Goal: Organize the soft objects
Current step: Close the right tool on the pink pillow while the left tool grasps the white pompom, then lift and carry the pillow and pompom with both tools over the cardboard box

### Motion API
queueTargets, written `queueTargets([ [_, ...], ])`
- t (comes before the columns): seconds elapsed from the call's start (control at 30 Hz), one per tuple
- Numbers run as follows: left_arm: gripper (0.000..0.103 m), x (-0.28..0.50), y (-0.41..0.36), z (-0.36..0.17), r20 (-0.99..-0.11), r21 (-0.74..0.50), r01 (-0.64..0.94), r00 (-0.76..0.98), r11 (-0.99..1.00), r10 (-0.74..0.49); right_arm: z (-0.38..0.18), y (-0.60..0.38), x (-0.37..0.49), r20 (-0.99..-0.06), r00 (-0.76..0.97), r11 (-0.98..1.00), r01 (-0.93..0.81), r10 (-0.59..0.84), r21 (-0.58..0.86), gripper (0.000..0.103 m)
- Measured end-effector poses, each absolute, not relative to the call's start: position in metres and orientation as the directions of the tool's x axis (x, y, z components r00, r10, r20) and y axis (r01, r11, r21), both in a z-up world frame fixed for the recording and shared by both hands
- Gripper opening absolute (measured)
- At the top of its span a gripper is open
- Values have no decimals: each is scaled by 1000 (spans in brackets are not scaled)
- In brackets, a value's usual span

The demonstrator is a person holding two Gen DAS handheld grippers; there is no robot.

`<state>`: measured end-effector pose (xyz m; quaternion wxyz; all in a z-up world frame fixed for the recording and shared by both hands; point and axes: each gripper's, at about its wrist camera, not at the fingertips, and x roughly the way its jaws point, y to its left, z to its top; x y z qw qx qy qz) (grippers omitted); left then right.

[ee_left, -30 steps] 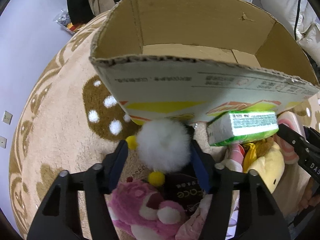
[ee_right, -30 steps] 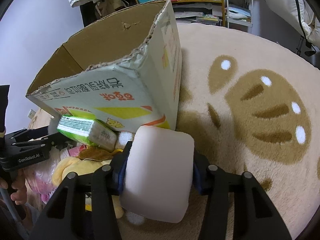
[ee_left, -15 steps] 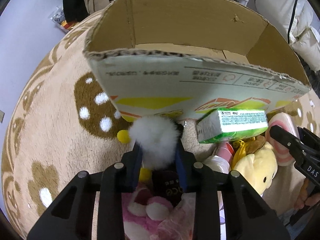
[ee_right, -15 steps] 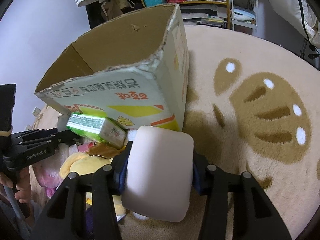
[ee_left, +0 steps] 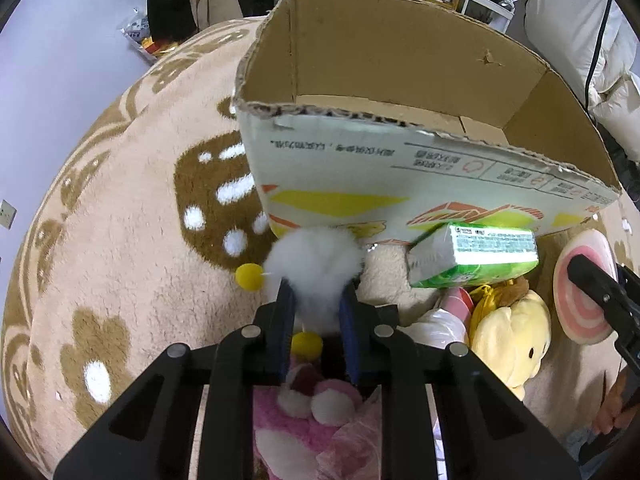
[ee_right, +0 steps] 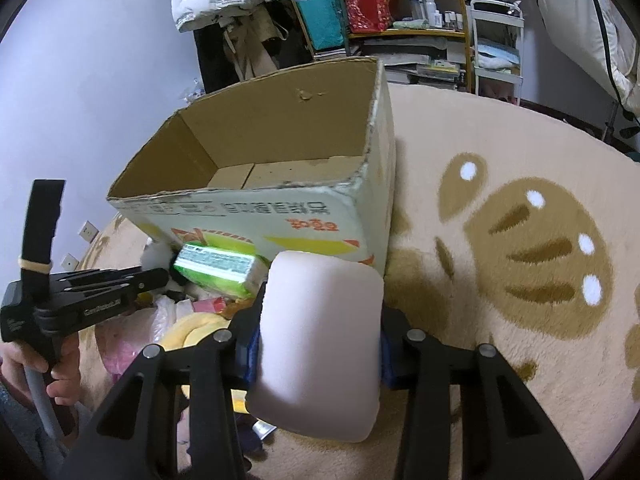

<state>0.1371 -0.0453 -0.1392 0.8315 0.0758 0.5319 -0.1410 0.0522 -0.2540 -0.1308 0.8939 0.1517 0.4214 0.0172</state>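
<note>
Pompom (ee_left: 314,270) — white, fluffy, seemingly squeezed

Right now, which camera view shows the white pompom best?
The left wrist view. There the white pompom sits in the middle, between the blue pads of the left gripper, whose jaws are closing and already press it. In the right wrist view only a small white bit shows, behind the green pack below the box.

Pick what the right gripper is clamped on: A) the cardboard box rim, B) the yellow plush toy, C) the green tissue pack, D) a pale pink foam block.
D: the right gripper has both pads pressed against the sides of the pale pink foam block.
</note>
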Motion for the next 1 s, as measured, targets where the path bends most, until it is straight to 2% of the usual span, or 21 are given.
queueTargets([
  [0.13, 16, 134, -44, -134, -897, -45, 315, 406, 948, -177, -130, -251, 52, -743, 648, 954, 88, 163, 286, 46],
  [0.2, 1, 133, -39, -131, -894, -58, 300, 409, 952, -183, -130, -253, 51, -738, 654, 953, 88, 164, 289, 46],
  [0.7, 1, 129, -29, -115, -876, -73, 288, 439, 955, -199, -123, -256, 46, -715, 679, 949, 85, 168, 304, 46],
  [1.0, 1, 106, -22, -79, -827, -59, 277, 524, 959, -203, -96, -254, 32, -631, 760, 952, 56, 155, 302, 46],
])
